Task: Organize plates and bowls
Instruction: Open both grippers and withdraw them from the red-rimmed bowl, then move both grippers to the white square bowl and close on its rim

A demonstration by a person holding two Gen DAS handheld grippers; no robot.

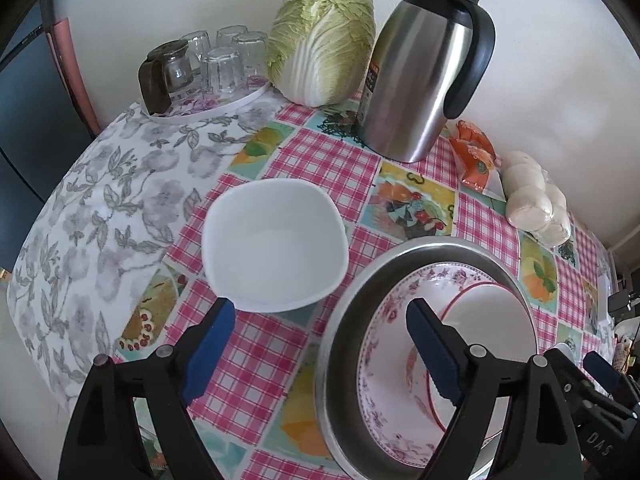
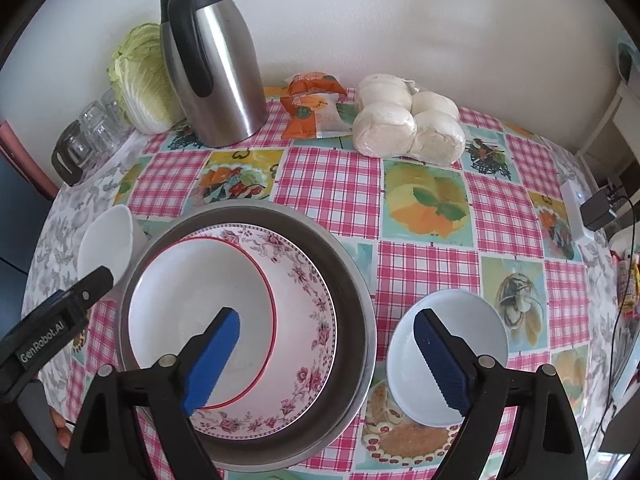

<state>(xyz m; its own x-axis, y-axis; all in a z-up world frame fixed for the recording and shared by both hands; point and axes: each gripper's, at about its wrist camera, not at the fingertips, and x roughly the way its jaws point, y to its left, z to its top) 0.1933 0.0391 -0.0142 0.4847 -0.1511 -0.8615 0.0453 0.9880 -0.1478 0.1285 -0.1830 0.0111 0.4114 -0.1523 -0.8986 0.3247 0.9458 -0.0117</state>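
Note:
A steel basin [image 2: 352,296] holds a floral-rimmed plate [image 2: 308,280] with a red-rimmed white plate [image 2: 200,300] stacked in it; the stack also shows in the left wrist view [image 1: 384,340]. A square white bowl [image 1: 272,240] sits left of the basin, also seen in the right wrist view [image 2: 106,240]. A small pale round bowl [image 2: 468,328] sits right of the basin. My left gripper [image 1: 320,340] is open and empty, between the white bowl and the basin. My right gripper [image 2: 328,356] is open and empty above the basin's right side.
A steel thermos jug [image 1: 420,76], a napa cabbage [image 1: 324,40] and upturned glasses [image 1: 224,64] stand at the back. A snack packet [image 2: 312,112] and bagged buns [image 2: 404,120] lie near the wall. A charger and cable [image 2: 600,208] lie at the right edge.

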